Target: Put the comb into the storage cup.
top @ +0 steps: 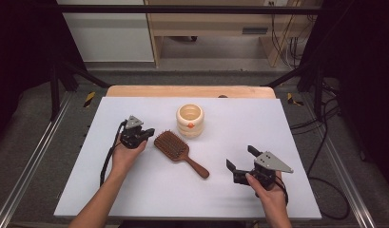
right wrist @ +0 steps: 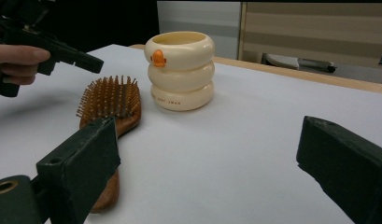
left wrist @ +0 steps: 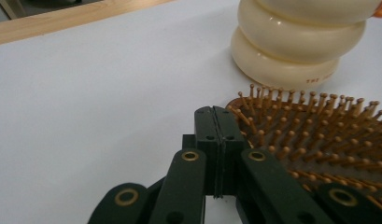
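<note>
A brown wooden hairbrush (top: 178,151) lies bristles up on the white table (top: 135,190), its handle pointing toward the front right. A cream ribbed cup (top: 189,120) with an orange mark stands just behind it. My left gripper (top: 148,132) is shut with nothing between its jaws, and its tip hovers at the left edge of the hairbrush head (left wrist: 314,135). The cup (left wrist: 291,42) rises behind that head. My right gripper (top: 239,159) stands open near the front right, apart from the brush handle. In the right gripper view the hairbrush (right wrist: 111,112), the cup (right wrist: 181,70) and the left gripper (right wrist: 93,63) lie ahead.
A wooden strip (top: 189,91) runs along the table's far edge. Black frame bars and cables flank the table. A pale cabinet (top: 111,33) and wooden furniture (top: 216,23) stand behind on the floor.
</note>
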